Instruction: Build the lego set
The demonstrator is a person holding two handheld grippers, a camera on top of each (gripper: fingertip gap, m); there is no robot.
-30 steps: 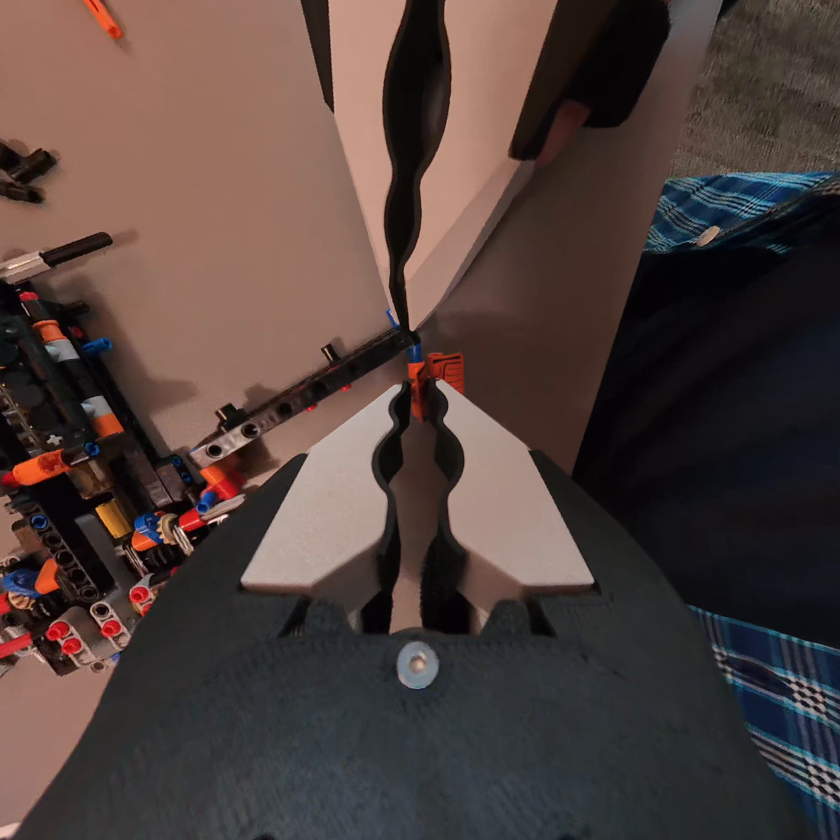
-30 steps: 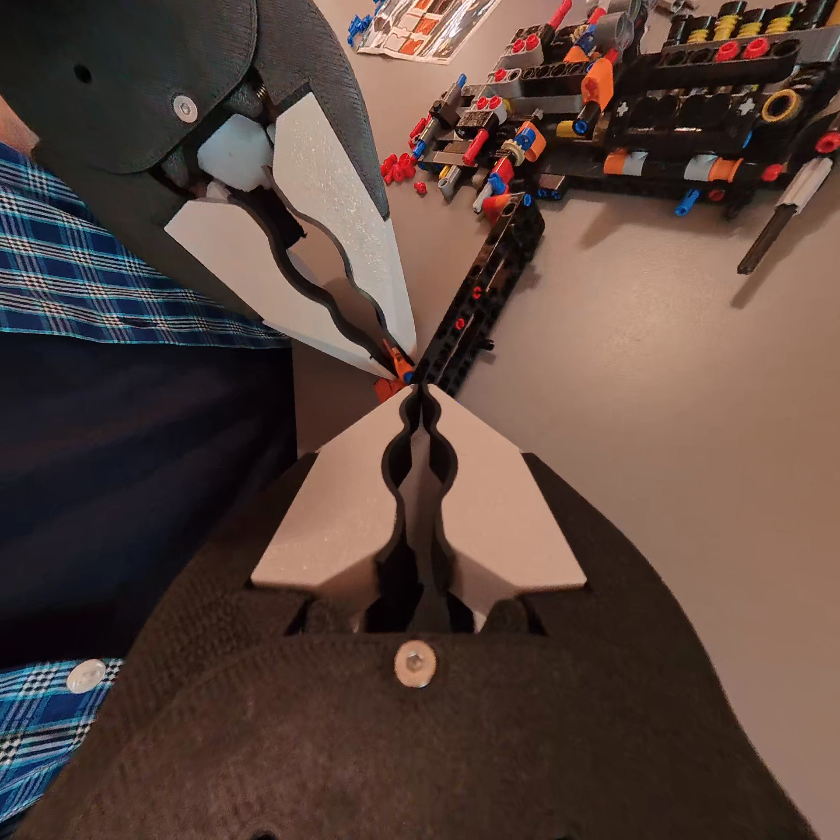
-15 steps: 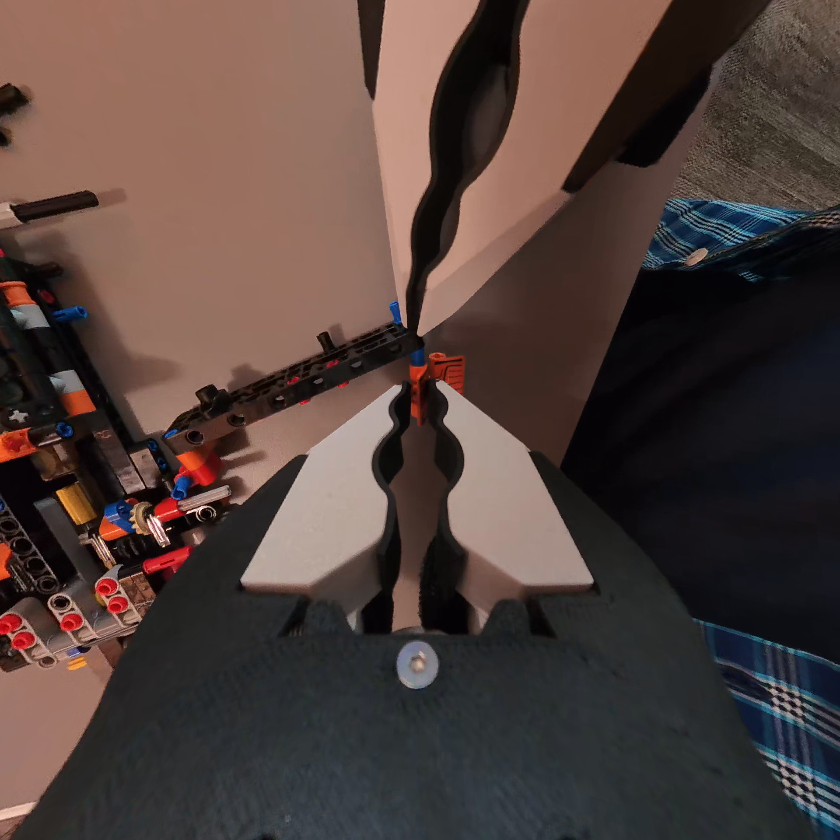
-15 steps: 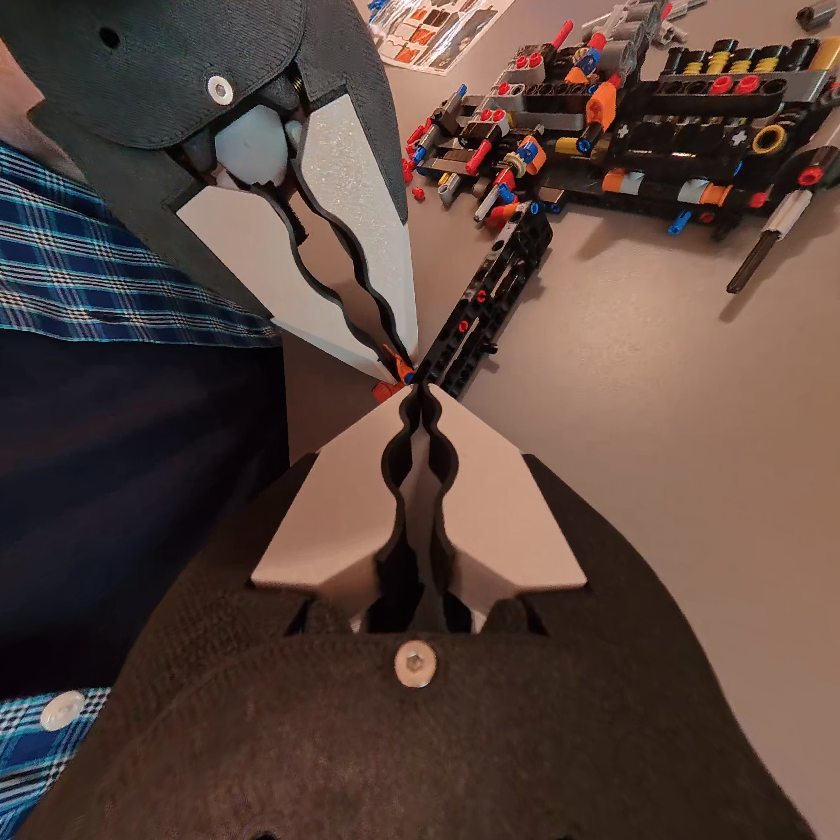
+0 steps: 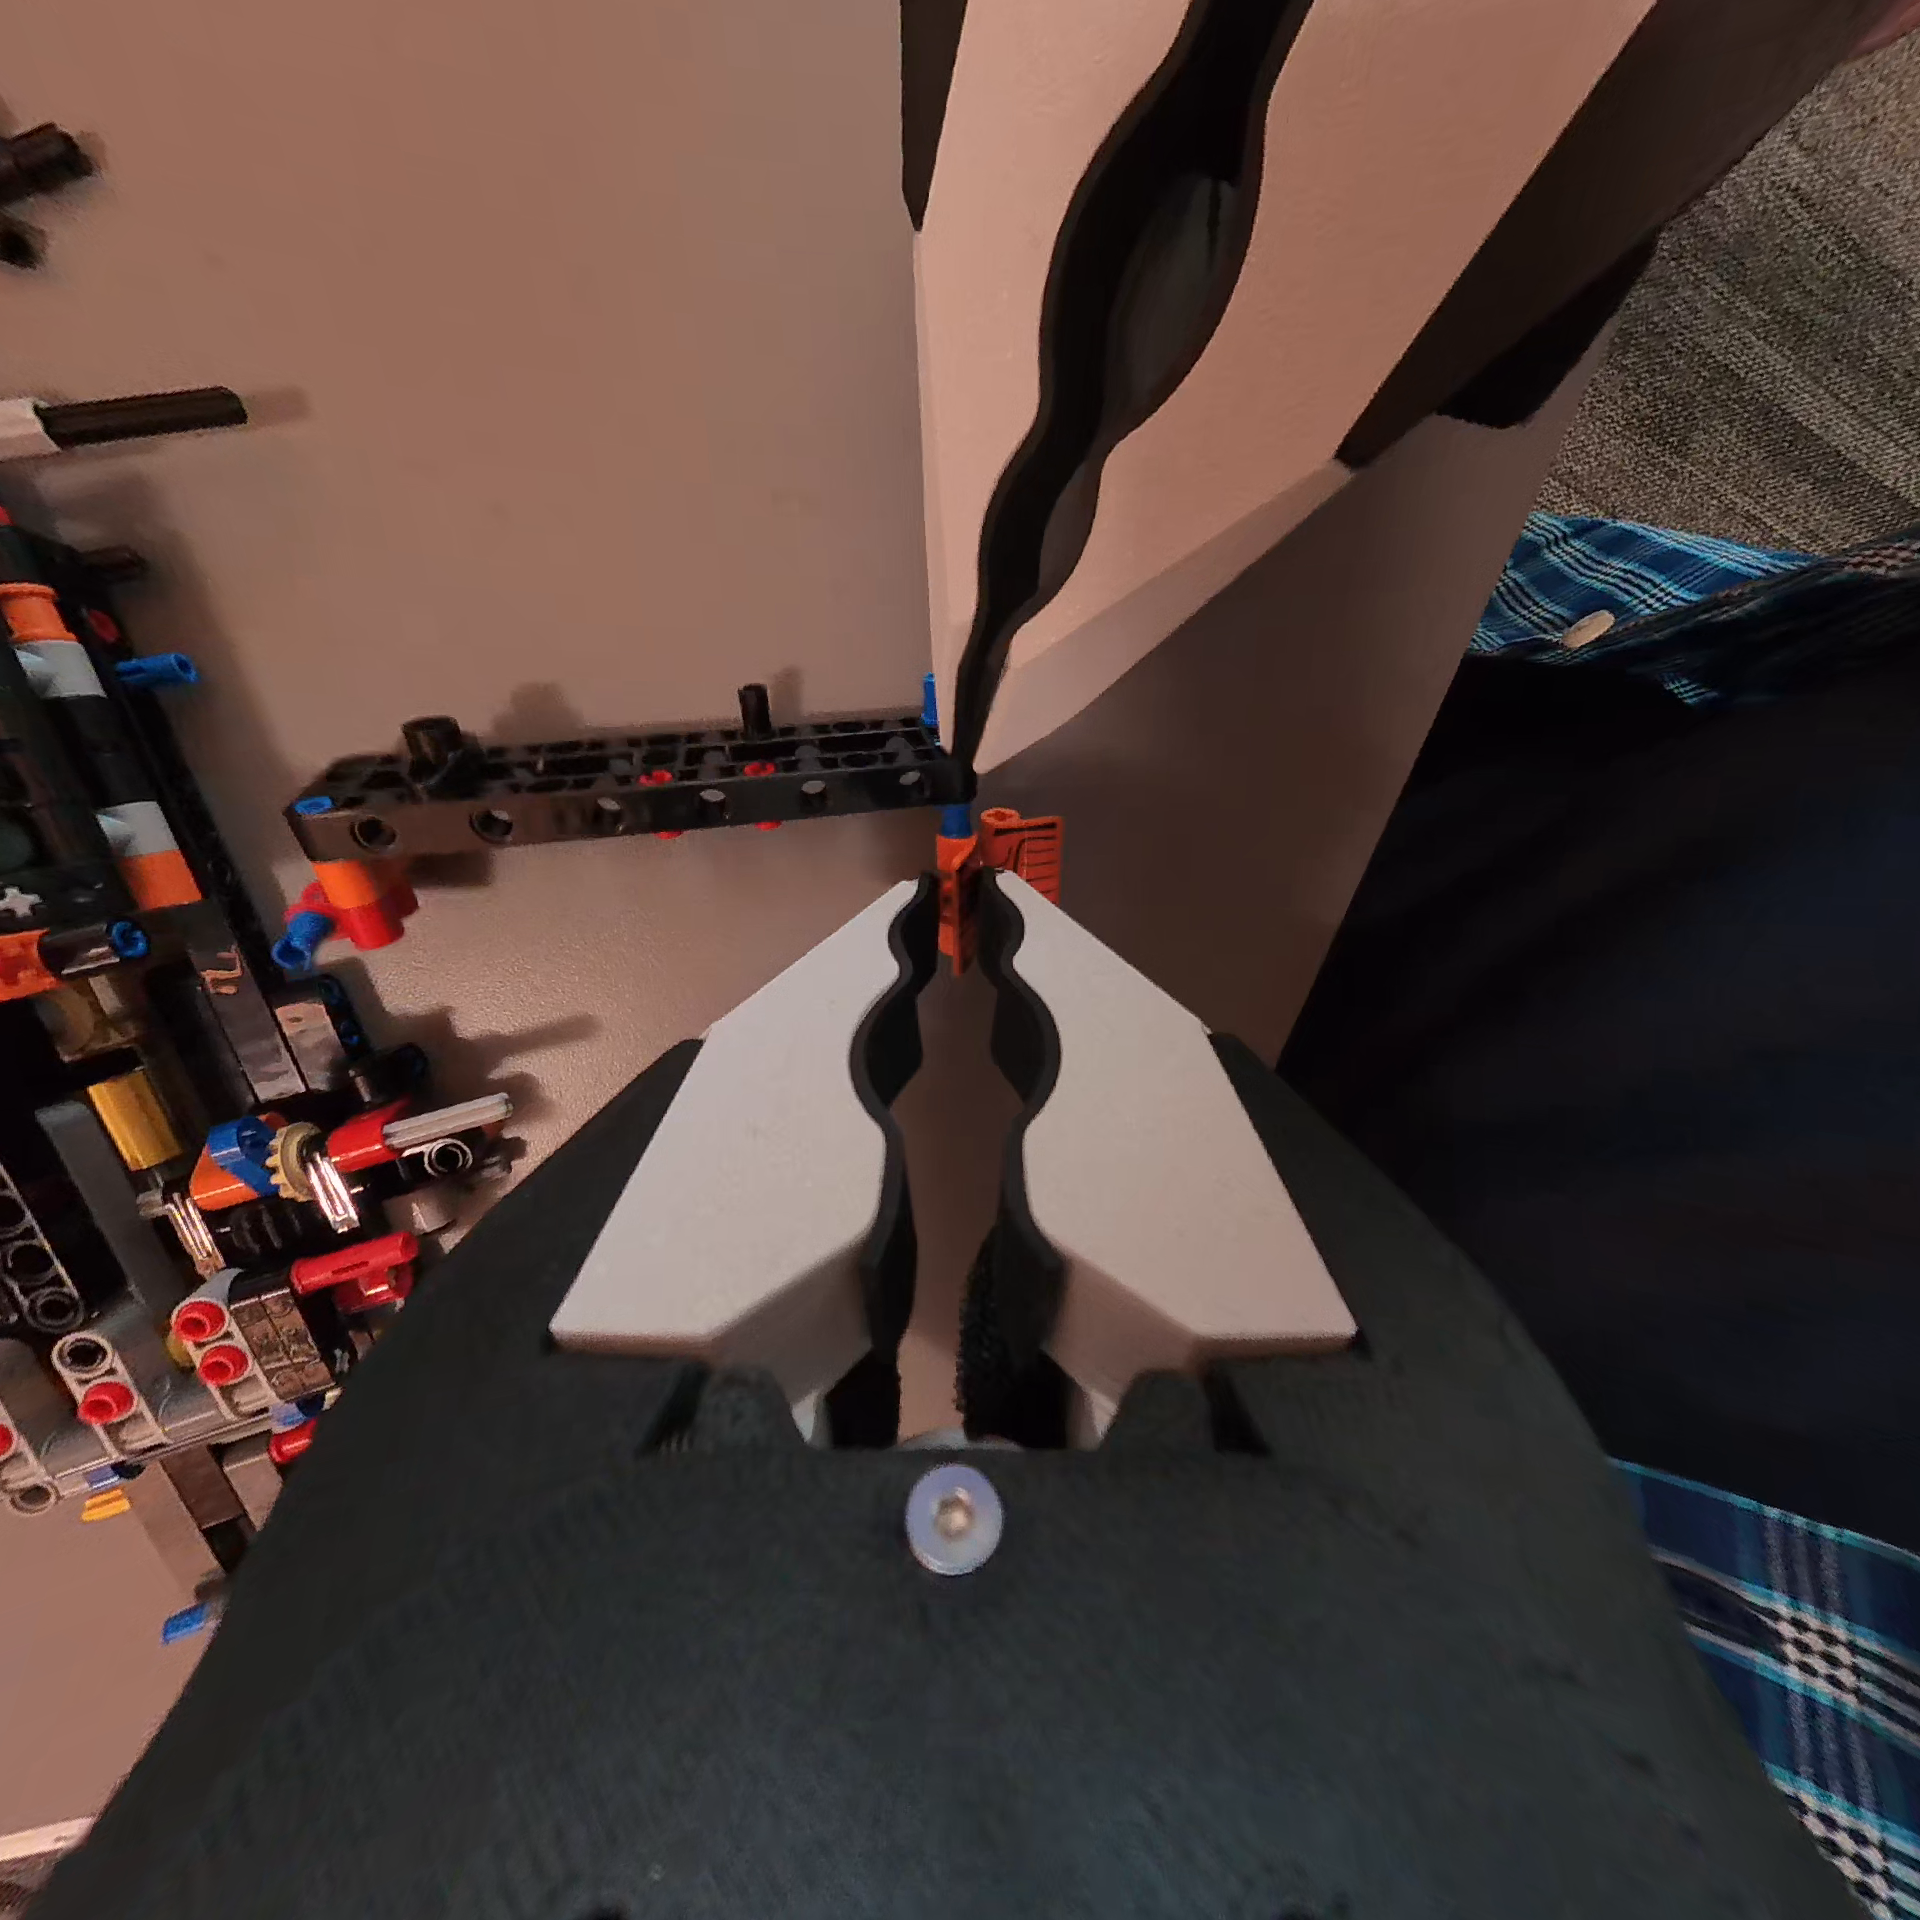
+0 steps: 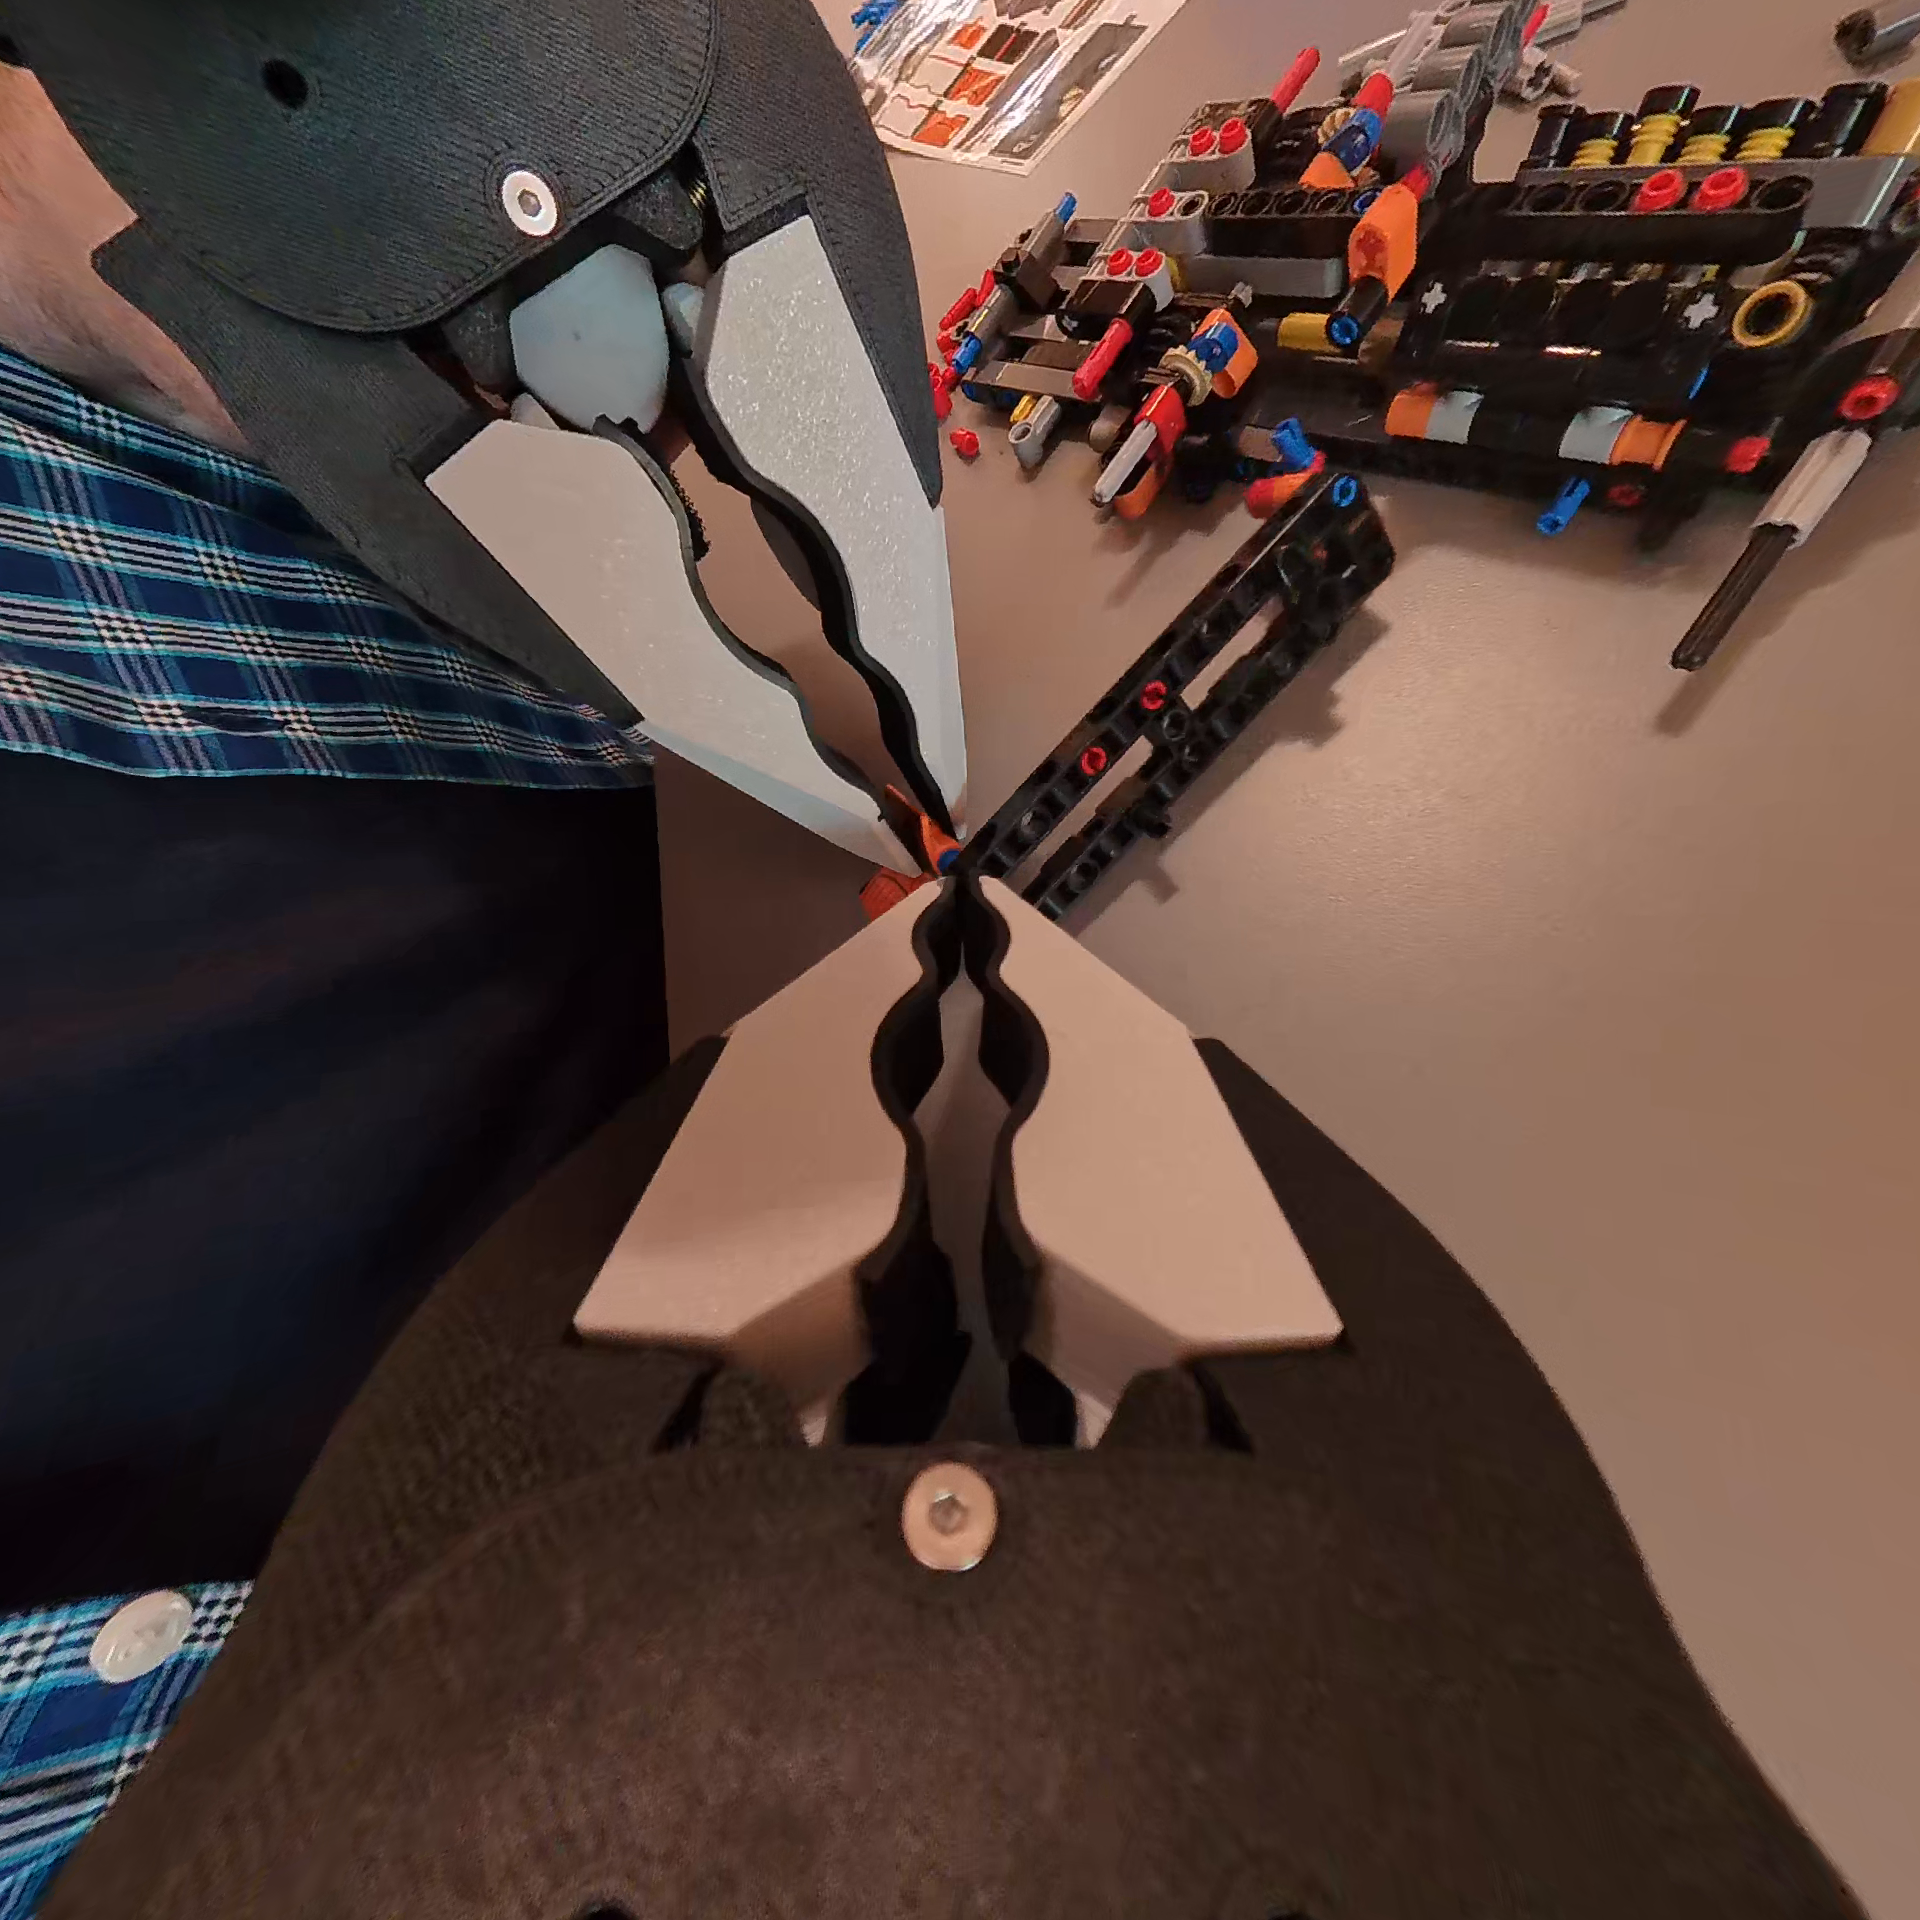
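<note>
**Both grippers pinching at the beam end**

Our left gripper point(image 5: 957, 902) fingers are clamped on the orange piece point(image 5: 1000, 854). Our right gripper point(image 6: 961, 902) is closed on the near end of the black beam point(image 6: 1184, 707), held above the table point(image 6: 1507, 935). Main build point(image 6: 1455, 312) lies beyond.

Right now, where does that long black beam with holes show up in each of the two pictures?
Left wrist view: the long black beam runs across the middle, from centre-left to the picture's centre.
Right wrist view: the beam slants from the centre up toward the right.
Shared landmark: the small orange piece at the beam's near end.
</note>
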